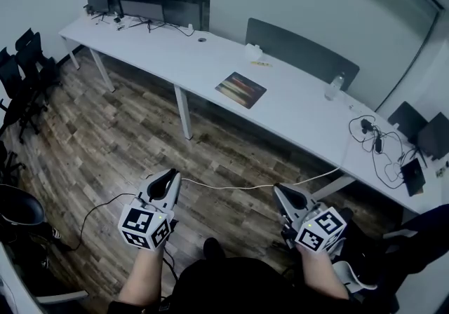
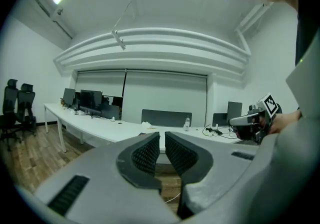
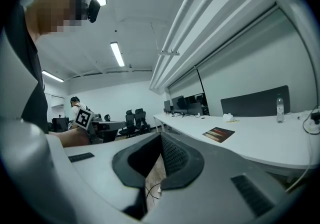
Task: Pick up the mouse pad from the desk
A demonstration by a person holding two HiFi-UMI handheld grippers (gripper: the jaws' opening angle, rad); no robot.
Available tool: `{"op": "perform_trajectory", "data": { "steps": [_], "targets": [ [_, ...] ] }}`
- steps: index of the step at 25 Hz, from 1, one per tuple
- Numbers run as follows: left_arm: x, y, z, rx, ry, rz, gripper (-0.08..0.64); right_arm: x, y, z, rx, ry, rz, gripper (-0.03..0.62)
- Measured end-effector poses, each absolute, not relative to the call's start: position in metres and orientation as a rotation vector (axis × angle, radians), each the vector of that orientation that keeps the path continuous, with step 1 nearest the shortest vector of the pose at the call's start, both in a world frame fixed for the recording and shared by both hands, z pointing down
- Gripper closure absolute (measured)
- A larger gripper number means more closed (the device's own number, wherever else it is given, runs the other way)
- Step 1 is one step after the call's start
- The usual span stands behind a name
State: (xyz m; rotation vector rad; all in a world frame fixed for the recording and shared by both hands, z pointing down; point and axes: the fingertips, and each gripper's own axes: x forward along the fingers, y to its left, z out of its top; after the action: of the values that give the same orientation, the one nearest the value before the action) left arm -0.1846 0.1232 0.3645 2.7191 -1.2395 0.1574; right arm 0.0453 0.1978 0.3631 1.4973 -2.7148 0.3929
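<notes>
**Entry: mouse pad pickup, approach stage**

- **Mouse pad** (image 1: 240, 90): a dark rectangle with coloured streaks, laid flat on the white desk (image 1: 302, 113), just above the centre of the head view. Its long sides are seen to run along the desk's length, from upper left to lower right. Nothing is set on it or touching it.
- **Left gripper** (image 1: 170, 179): shown at lower left of the head view, over the wood floor (image 1: 105, 144). The jaws are drawn together to a thin slit, and nothing is held.
- **Right gripper** (image 1: 282, 192): shown at lower right of the head view. The jaws are fully closed, and nothing is held.
- **Governing relation**: the pad is found well apart from both grippers, ahead of them and higher in the frame, between their two lines. In the right gripper view it is placed right of the jaws. The right gripper is judged the nearer. The jaws would need to be parted before an edge of the pad could be taken.
- **Also on the desk**: a water bottle (image 1: 335, 86), right of the pad.
</notes>
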Motion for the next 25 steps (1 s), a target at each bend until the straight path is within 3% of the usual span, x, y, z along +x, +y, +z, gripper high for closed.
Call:
{"op": "perform_trajectory", "data": {
  "steps": [10,25],
  "targets": [
    [-0.223,0.088,0.377,2.702,-1.239,0.155,0.518,-0.003,0.148,0.360,1.443,-2.766,0.416,0.588],
    [-0.232,0.040,0.383,2.641,-1.331,0.150,0.518,-0.013,0.080,0.371,1.314,-2.820,0.446,0.588]
  ]
}}
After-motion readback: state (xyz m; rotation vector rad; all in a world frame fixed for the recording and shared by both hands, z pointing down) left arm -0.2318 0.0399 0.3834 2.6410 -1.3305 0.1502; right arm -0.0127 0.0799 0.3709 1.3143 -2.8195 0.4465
